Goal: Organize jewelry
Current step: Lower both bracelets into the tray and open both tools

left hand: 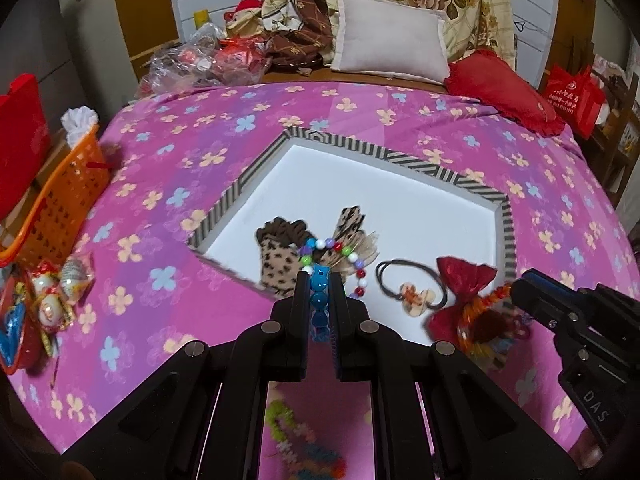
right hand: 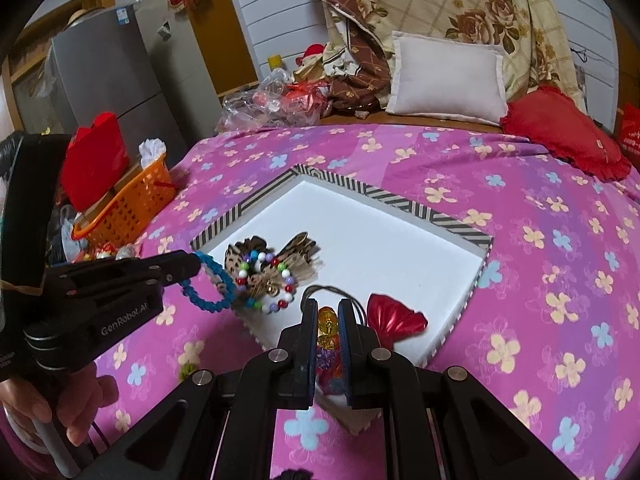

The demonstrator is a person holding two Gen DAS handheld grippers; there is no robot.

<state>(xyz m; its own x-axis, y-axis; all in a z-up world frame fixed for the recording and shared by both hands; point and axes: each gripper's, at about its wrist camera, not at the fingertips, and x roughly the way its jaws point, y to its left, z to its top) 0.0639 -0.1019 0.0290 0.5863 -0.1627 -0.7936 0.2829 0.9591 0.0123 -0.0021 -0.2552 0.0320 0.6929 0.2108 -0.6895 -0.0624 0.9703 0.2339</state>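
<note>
**Two bracelets carried to the striped tray**

Pink flowered bedspread [right hand: 520, 208] covers the whole working surface, and nearest the cameras two bracelets hang over it, one in each gripper. On the left, the left gripper [left hand: 320, 280] is clenched on a blue bead bracelet [right hand: 210, 286], whose loop dangles at the near left edge of the tray. To the right, the right gripper [right hand: 329, 312] is clamped on an amber and orange bead bracelet [right hand: 328, 330], held above the tray's near corner.

Just beyond lies the tray [left hand: 448, 170], white inside with a black-and-white striped rim. It already holds a multicoloured bead bracelet [right hand: 276, 292] draped on leopard-print hair ties [left hand: 280, 256], a black hair elastic with a small charm [left hand: 412, 290], and a red hair bow [right hand: 394, 314].

Judging by this, the step in hand is delivery: both pieces are gripped and arriving at the tray. The next move calls for bringing each bracelet over bare white floor, lowering it, then opening the jaws so the beads drop clear of the pieces already there.

Farther back sit an orange basket [right hand: 132, 204], a white pillow [right hand: 448, 76] and a red cushion [right hand: 560, 132].
</note>
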